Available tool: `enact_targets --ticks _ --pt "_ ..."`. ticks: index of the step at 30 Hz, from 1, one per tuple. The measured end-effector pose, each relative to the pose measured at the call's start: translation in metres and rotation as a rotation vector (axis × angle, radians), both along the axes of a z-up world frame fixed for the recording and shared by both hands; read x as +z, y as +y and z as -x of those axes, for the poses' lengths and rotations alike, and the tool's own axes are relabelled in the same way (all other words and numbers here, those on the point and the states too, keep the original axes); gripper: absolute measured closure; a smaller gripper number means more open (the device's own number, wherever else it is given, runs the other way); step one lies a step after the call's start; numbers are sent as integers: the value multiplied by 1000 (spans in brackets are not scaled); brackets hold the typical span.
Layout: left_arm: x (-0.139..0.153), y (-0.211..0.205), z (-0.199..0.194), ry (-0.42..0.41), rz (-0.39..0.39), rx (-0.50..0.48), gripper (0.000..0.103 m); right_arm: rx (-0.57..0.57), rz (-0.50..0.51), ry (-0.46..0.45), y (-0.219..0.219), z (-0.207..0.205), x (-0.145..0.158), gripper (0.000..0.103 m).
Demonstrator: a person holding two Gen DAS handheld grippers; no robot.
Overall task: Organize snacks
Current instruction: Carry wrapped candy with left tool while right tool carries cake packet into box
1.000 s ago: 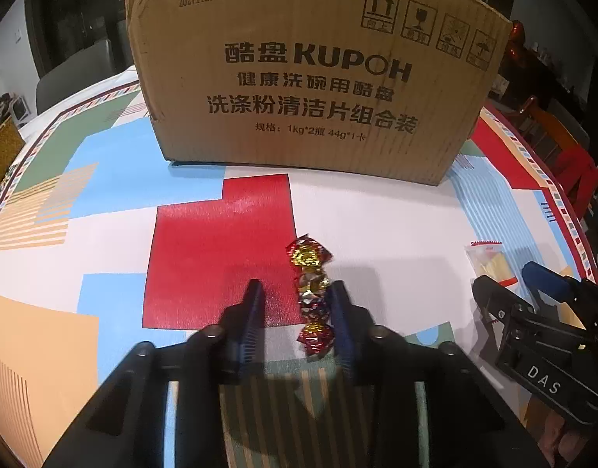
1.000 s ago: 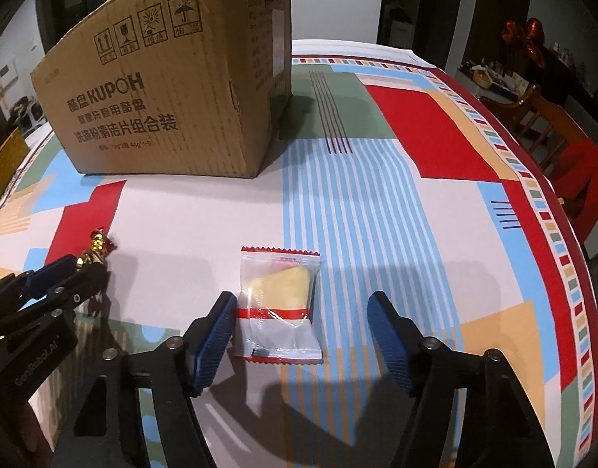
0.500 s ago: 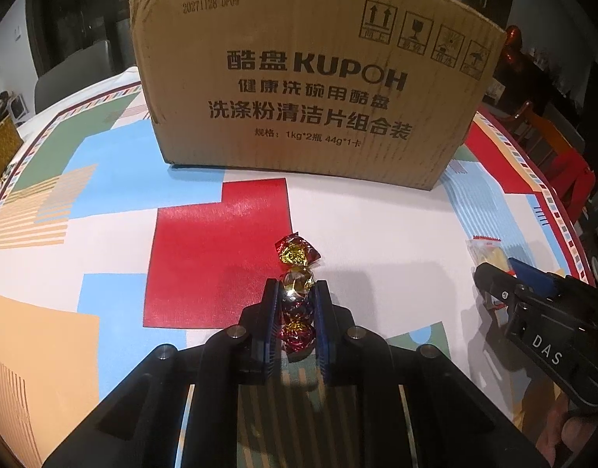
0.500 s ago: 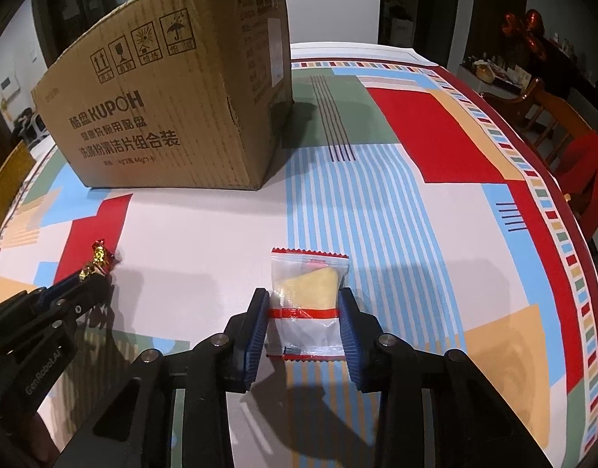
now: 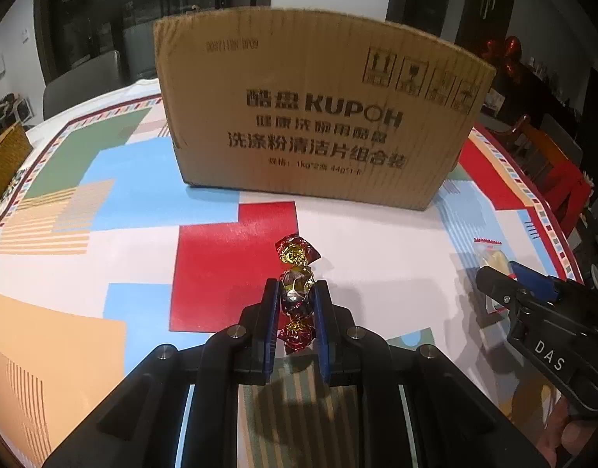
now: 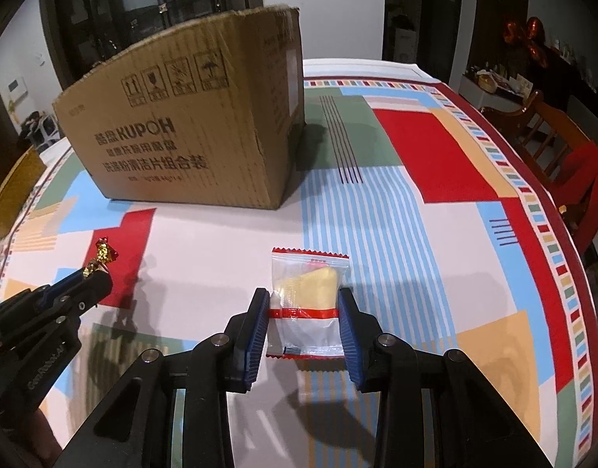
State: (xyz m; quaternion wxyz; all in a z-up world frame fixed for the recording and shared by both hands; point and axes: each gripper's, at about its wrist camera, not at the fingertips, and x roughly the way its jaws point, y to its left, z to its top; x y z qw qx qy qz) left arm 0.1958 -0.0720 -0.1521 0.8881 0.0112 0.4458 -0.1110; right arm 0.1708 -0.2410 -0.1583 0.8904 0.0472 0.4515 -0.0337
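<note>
My left gripper [image 5: 295,296] is shut on a red and gold foil-wrapped candy [image 5: 297,273], lifted a little above the patterned tablecloth [image 5: 103,202]; the candy's twisted end sticks out past the fingertips. From the right wrist view the same candy [image 6: 102,254] shows at the tip of the left gripper [image 6: 90,279]. My right gripper [image 6: 303,304] is shut on a clear snack packet [image 6: 308,292] with a yellow piece inside and a red stripe, its blue pads pressing both sides. That packet [image 5: 490,257] appears at the right in the left wrist view. A large cardboard box [image 5: 318,117] stands behind.
The cardboard box [image 6: 189,132] fills the far left of the table, its top out of sight. A wooden chair [image 6: 564,156] with red fabric stands past the table's right edge. A woven basket corner [image 5: 2,163] sits at the left edge.
Both grippers went from open around their snacks to shut on them. The left gripper then rose slightly with the candy.
</note>
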Motion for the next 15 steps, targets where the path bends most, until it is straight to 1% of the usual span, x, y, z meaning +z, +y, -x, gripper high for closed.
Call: enact_targets --ticks 15 --pt "35 9 10 -65 15 10 85 22 -1 -85 9 7 41 67"
